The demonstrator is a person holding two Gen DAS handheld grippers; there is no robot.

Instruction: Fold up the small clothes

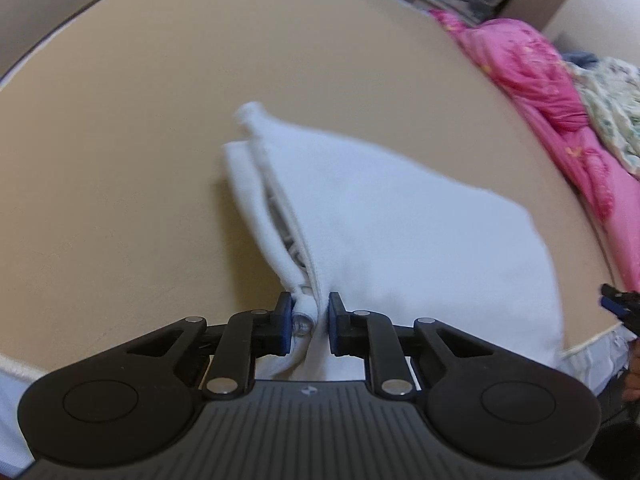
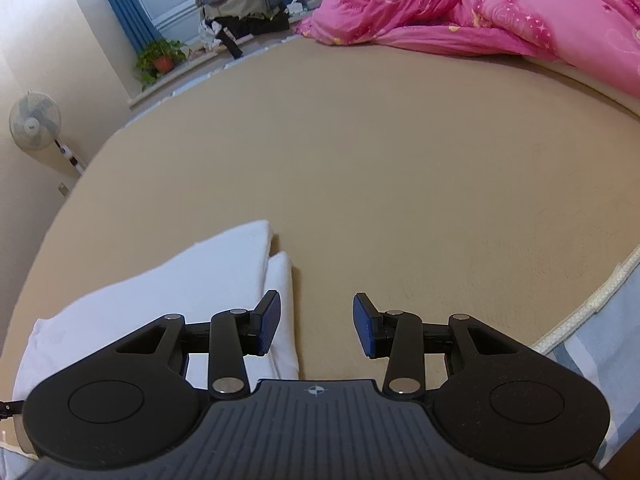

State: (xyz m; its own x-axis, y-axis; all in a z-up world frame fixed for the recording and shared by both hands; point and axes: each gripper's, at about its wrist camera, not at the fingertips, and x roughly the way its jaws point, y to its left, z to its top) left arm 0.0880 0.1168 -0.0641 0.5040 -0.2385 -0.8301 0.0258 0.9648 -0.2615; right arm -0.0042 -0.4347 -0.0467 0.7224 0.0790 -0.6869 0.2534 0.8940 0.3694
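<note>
A small white garment (image 1: 380, 216) lies on the tan bed sheet (image 1: 120, 160). My left gripper (image 1: 310, 320) is shut on its near edge, where a metal snap sits between the pads, and the cloth lifts up toward the jaws. In the right wrist view the same white garment (image 2: 180, 280) shows folded at the lower left. My right gripper (image 2: 316, 328) is open just to the right of it, with only bare sheet (image 2: 400, 180) between its fingers. The tip of the right gripper (image 1: 618, 304) peeks in at the right edge of the left wrist view.
A crumpled pink quilt (image 2: 480, 12) lies along the far side of the bed, with a floral cloth (image 1: 612, 108) beside it. The mattress edge (image 2: 592, 304) runs near my right gripper. A pile of clothes (image 2: 240, 8), a potted plant (image 2: 160, 60) and a fan (image 2: 34, 126) stand beyond the bed.
</note>
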